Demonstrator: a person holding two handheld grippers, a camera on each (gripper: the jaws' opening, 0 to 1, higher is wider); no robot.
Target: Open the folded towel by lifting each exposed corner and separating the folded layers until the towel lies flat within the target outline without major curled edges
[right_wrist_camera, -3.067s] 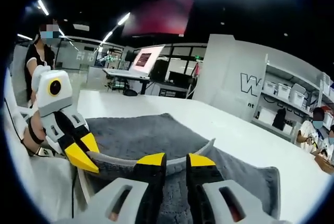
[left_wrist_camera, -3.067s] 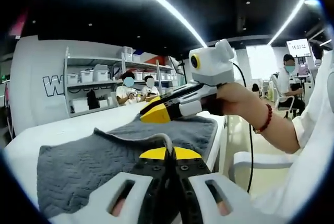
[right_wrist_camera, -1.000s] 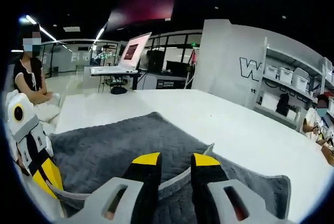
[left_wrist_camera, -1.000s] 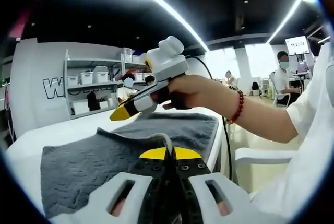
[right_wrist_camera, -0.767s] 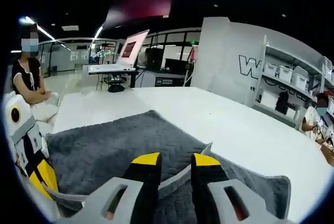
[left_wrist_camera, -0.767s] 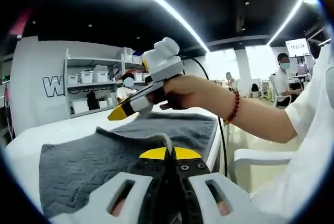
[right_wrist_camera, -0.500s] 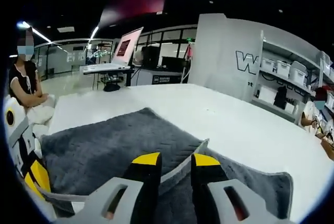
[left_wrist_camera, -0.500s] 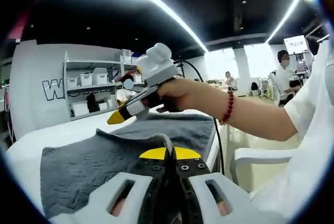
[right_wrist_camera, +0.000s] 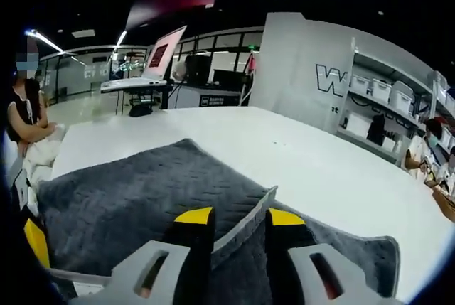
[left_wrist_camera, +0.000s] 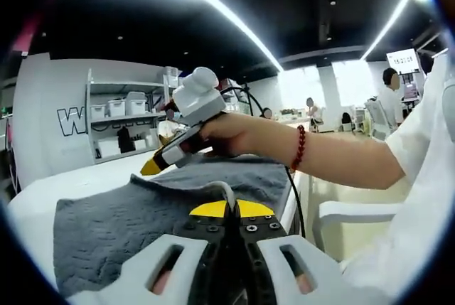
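Left gripper view: left tongs (left_wrist_camera: 229, 207) clamped shut on the pale hem of the grey towel (left_wrist_camera: 121, 227), near the table's (left_wrist_camera: 43, 195) near edge. Right tongs (right_wrist_camera: 238, 217) parted around the same raised hem, not pinching. Best to close right, lift both corners together, carry the top layer toward the far edge, keeping the hem taut.

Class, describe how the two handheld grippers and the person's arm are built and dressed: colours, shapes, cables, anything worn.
Each gripper has pale grey slotted jaws tipped in yellow over black. The left gripper shows this up close; the right gripper carries a white rounded box on top and trails a black cable. The arm wears a red bead bracelet and a white sleeve.
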